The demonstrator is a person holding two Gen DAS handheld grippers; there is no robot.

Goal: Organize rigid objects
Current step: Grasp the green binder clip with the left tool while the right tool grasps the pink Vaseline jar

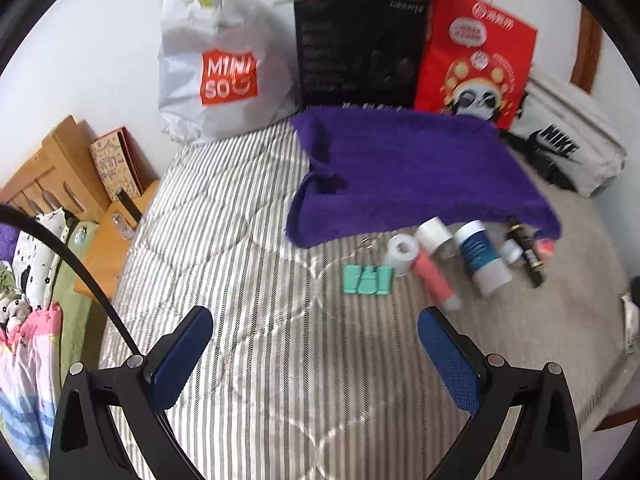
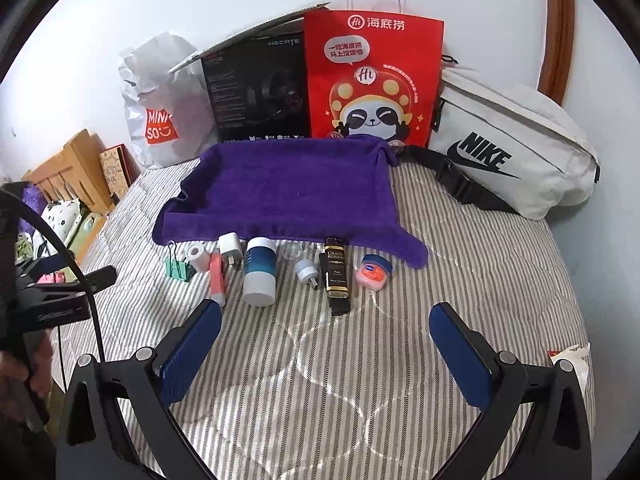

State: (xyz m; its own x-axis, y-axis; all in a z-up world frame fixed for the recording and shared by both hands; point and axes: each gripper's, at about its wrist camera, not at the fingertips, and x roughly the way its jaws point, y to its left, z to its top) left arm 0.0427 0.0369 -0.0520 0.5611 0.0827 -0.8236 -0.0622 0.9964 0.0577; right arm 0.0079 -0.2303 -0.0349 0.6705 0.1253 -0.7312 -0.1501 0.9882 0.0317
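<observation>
Both claws, left gripper and right gripper, gape empty before the purple towel; small items line its near edge.

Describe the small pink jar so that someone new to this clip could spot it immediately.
Find the purple towel spread on the striped bed. Along its near edge lies a row of small items; the pink jar sits at the row's right end, beside the dark bottle. It is the only squat, round one, with a blue lid.
</observation>
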